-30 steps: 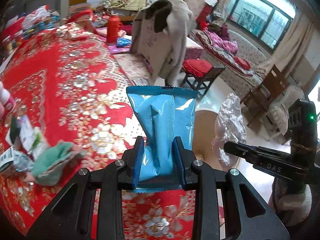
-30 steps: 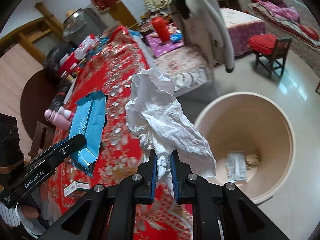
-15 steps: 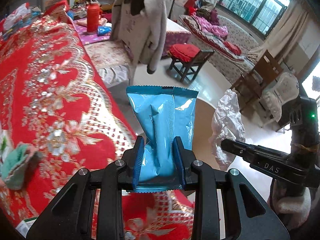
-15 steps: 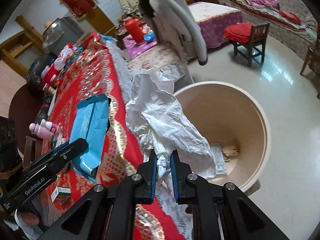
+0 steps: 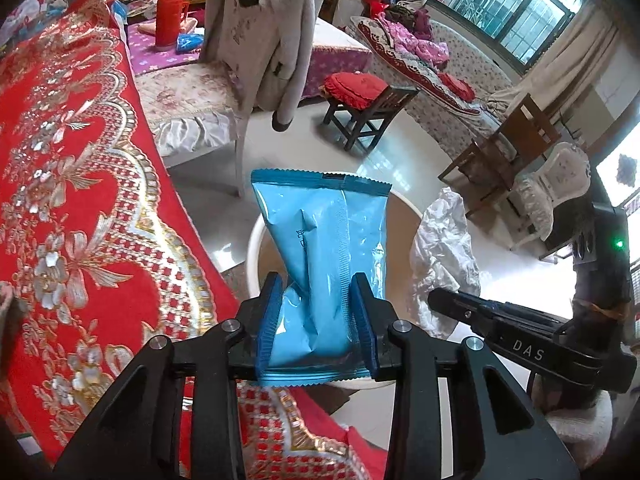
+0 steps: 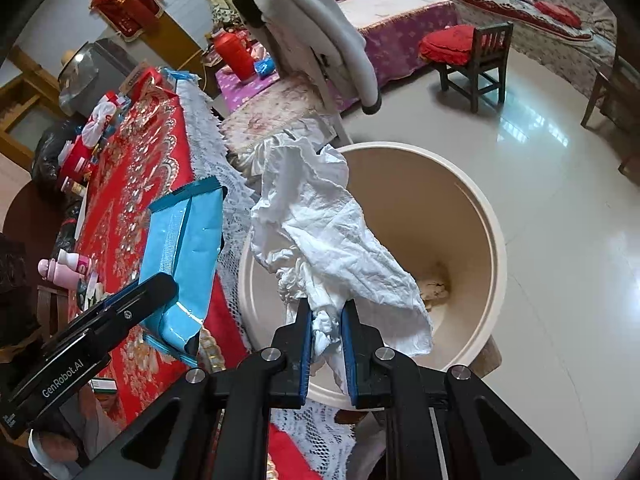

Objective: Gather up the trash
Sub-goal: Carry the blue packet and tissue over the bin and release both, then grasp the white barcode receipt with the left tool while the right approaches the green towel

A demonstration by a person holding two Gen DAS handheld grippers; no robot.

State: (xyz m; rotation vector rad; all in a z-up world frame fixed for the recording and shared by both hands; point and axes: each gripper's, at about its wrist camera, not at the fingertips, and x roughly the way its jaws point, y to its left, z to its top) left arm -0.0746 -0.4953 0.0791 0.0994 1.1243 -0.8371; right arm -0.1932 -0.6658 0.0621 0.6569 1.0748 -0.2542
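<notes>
Two pieces of trash are held near the beige bin (image 6: 488, 240): the left gripper (image 5: 316, 320) is clamped on a blue wrapper (image 5: 324, 256), the right gripper (image 6: 325, 340) pinches a crumpled white tissue (image 6: 320, 232). To drop cleanly, centre each over the bin's mouth, past the red tablecloth (image 5: 72, 184) edge, before parting the jaws.

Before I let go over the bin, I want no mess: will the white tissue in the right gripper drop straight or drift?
Probably drift a little: the tissue is crumpled, thin and looks very light. It flops limply from the right gripper, so it may cling to the pads. It hangs over the bin, so it likely lands inside.
</notes>
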